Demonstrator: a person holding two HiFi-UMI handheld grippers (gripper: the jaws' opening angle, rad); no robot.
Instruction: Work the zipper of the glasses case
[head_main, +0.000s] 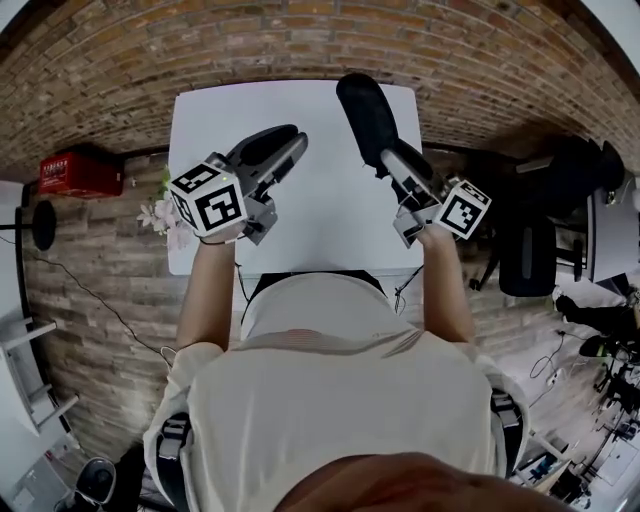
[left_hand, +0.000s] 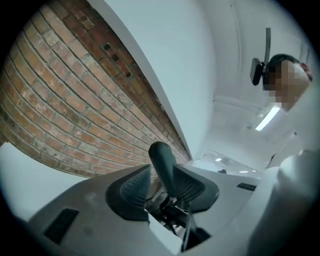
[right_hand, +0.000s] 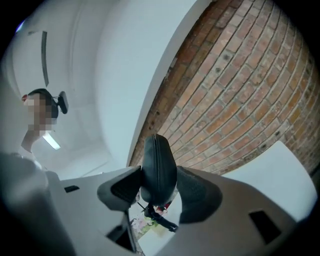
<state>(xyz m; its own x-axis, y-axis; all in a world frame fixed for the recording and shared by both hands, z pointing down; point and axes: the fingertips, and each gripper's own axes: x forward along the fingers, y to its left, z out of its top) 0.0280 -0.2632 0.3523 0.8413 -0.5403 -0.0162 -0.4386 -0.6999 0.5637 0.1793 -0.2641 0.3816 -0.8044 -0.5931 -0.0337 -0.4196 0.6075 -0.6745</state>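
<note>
Over the white worktop (head_main: 320, 210), my right gripper (right_hand: 160, 189) pinches the black glasses case (right_hand: 158, 162) by one end, I think to offer its zipper (right_hand: 154, 150) to my left gripper (left_hand: 159, 184), slightly spread and empty.

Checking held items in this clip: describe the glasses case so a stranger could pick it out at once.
Over the white table, find the right gripper, the one at the head view's right. The glasses case is the smooth black oval clamped between its fingers, jutting past them; only it has a zipper seam along its edge.
</note>
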